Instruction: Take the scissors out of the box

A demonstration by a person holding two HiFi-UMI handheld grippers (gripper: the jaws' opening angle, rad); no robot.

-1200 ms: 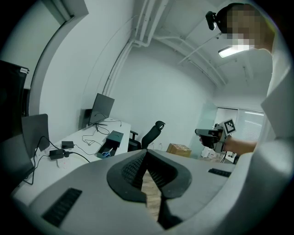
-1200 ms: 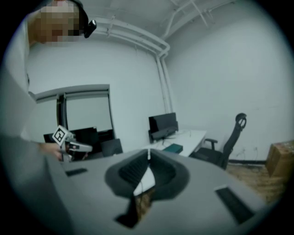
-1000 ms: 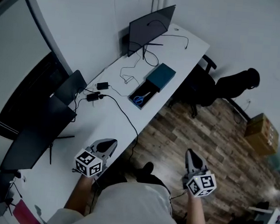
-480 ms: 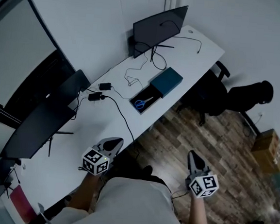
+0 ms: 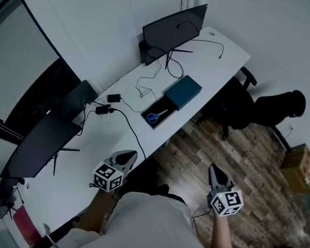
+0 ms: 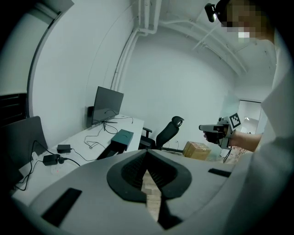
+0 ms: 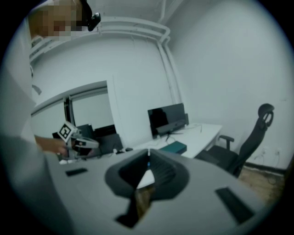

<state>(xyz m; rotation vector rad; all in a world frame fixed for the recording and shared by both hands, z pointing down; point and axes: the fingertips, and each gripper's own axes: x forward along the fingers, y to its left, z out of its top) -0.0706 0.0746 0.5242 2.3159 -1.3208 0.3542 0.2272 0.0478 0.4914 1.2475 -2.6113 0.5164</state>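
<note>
Blue-handled scissors [image 5: 155, 116] lie in the open dark tray of a box [image 5: 164, 107] on the long white desk [image 5: 204, 55]; its teal sleeve [image 5: 183, 91] sits at the tray's far end. In the left gripper view the teal sleeve [image 6: 122, 136] shows far ahead. My left gripper [image 5: 129, 156] hangs shut and empty over the desk's near part, well short of the box. My right gripper [image 5: 213, 169] is shut and empty over the wooden floor, right of the desk. The scissors are too small to make out in either gripper view.
A dark monitor [image 5: 171, 25] stands at the desk's far end, with cables and power adapters [image 5: 113, 97] trailing across the top. Dark screens [image 5: 46, 138] stand at the left. An office chair [image 5: 264, 106] and a cardboard box [image 5: 298, 163] are on the floor at right.
Both grippers have drifted forward a little along the desk, still shut. The scissors lie in the box as before.
</note>
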